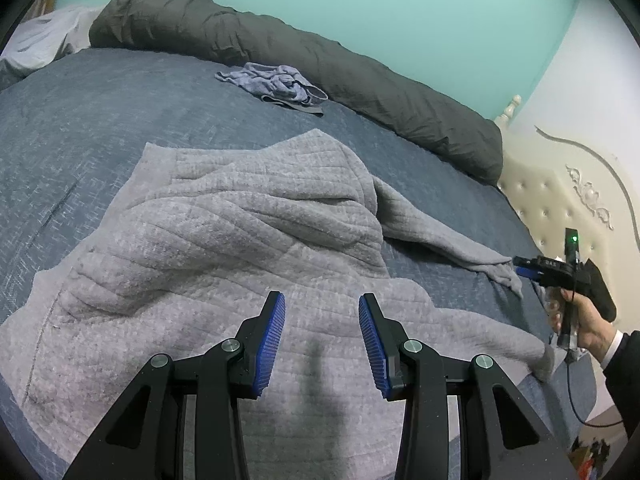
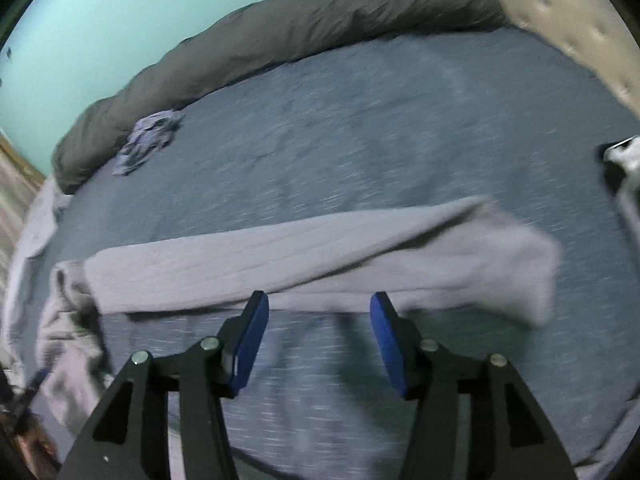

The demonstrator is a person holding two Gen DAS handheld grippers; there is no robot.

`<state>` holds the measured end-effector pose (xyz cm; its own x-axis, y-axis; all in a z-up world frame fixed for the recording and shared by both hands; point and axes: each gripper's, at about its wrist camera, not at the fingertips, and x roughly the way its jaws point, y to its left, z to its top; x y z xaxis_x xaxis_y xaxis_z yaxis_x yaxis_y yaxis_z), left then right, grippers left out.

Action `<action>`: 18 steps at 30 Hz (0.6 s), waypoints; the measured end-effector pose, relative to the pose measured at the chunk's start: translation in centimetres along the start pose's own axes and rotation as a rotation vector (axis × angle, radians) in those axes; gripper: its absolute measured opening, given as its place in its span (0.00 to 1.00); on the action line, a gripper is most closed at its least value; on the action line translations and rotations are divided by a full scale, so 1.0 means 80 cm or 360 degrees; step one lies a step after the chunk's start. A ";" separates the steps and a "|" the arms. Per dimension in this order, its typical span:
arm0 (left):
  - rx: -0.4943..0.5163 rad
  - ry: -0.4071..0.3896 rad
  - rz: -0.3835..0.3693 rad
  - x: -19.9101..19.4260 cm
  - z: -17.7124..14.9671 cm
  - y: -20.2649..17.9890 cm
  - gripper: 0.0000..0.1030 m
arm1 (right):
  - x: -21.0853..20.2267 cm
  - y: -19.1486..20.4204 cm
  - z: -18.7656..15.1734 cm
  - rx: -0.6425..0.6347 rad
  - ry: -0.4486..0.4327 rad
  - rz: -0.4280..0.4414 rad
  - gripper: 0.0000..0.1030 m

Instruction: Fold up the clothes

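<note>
Grey knit sweater [image 1: 240, 248] lies rumpled on blue bedspread [image 1: 80, 120], body under left tongs [image 1: 322, 340], sleeve [image 2: 320, 264] stretched sideways just ahead of right tongs [image 2: 319, 340]. Left tongs spread, nothing between pads. Right tongs spread, empty, above bare bedspread; view blurred. Small bluish garment [image 1: 276, 84] crumpled near dark rolled duvet [image 1: 320, 68], well apart from sweater.

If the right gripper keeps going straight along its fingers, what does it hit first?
Most likely the grey sleeve, lying across the bedsheet just past the open right gripper. The view is blurred, so it might meet bare sheet just short of it.
</note>
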<state>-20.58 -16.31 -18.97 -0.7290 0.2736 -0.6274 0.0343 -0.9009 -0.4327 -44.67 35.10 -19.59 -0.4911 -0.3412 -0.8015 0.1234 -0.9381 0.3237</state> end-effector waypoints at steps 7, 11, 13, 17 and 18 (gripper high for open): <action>-0.0014 0.0014 -0.0035 0.002 -0.003 -0.002 0.41 | 0.045 0.046 0.002 0.0124 0.0088 0.0132 0.52; -0.0020 0.0008 -0.0039 0.000 -0.002 0.000 0.41 | 0.052 0.053 0.002 0.0226 0.0082 0.0136 0.52; -0.0021 0.0006 -0.0038 -0.001 -0.001 0.001 0.41 | 0.056 0.052 0.001 0.0269 0.0086 0.0119 0.52; -0.0021 0.0001 -0.0035 -0.002 -0.001 0.004 0.41 | 0.062 0.051 0.002 0.0309 0.0071 0.0095 0.52; -0.0022 0.0001 -0.0035 -0.003 0.000 0.005 0.41 | 0.064 0.051 0.003 0.0313 0.0074 0.0088 0.51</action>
<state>-20.40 -16.69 -19.01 -0.7293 0.2932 -0.6182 0.0279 -0.8900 -0.4550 -46.87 29.51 -22.27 -0.4474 -0.3987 -0.8006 -0.0237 -0.8895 0.4563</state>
